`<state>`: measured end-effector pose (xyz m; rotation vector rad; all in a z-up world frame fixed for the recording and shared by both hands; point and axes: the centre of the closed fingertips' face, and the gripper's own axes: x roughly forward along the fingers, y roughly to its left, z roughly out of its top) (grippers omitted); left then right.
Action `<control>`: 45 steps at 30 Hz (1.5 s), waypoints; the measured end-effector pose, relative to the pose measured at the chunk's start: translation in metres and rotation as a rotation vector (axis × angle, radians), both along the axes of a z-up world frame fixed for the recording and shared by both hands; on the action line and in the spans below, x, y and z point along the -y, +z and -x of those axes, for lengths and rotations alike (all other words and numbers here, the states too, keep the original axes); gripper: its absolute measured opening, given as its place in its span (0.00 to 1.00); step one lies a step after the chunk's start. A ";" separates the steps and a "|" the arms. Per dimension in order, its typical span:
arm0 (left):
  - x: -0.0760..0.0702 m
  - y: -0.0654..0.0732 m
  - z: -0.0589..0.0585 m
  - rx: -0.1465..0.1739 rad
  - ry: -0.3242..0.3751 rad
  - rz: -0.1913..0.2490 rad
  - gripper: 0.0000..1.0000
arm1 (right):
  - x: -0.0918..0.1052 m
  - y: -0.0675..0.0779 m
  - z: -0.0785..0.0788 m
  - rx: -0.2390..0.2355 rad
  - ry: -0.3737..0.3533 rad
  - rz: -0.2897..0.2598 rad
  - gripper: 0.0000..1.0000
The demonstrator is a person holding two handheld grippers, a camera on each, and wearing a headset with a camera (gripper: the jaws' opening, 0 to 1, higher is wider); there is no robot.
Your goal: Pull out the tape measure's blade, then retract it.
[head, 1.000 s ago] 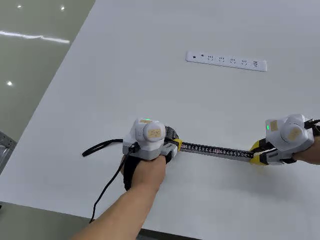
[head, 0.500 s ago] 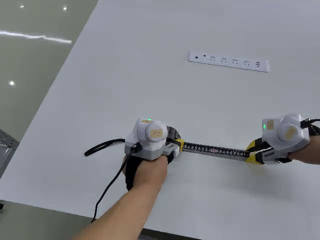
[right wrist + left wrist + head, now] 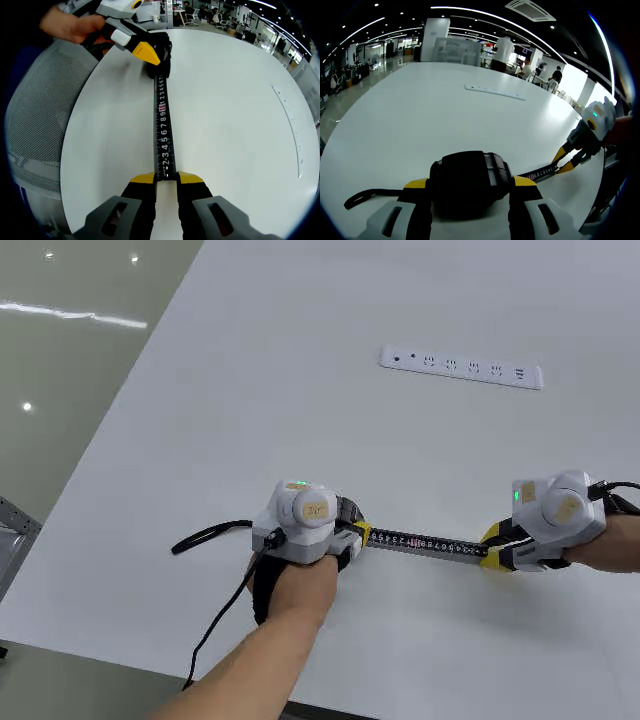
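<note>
At the far left a black strap (image 3: pixel 205 533) trailed loose over the white table (image 3: pixel 300 390). It was hard to tell whether it belonged to the tape measure or to the gripper's own wiring.

Just right of it the left gripper (image 3: pixel 345 538) had its jaws closed around the tape measure case (image 3: pixel 470 182), one yellow-tipped jaw on each flank. The case sat low at the table's near edge with its mouth facing right. That grip looked meant to anchor the body, so a pull on the blade would not drag the case along.

From the mouth the blade (image 3: pixel 163 125) ran flat and straight across the table, numbers upward. It was held taut rather than sagging (a slack blade tends to buckle).

At its right end the right gripper (image 3: pixel 492 545) was nipped down narrow on the blade's tip, its jaws nearly together, lined up with the blade so the force went straight along it.

A power strip (image 3: pixel 460 367) lay well apart, farther back on the table.

The blade was clearly drawn out, so the retract probably needed the right gripper to travel toward the case under control.
</note>
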<state>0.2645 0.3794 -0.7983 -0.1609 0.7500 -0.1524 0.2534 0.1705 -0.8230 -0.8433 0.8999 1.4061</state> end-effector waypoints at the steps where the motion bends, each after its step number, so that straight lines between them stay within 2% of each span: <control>1: 0.000 0.000 0.000 0.000 0.000 0.000 0.58 | -0.001 -0.001 -0.001 0.000 0.000 0.000 0.12; 22: 0.000 0.000 0.000 0.004 -0.006 0.019 0.58 | -0.036 0.000 0.001 -0.001 0.026 -0.034 0.12; 45: 0.000 0.000 0.000 0.001 -0.006 0.027 0.58 | -0.065 -0.004 -0.002 0.001 0.043 -0.069 0.12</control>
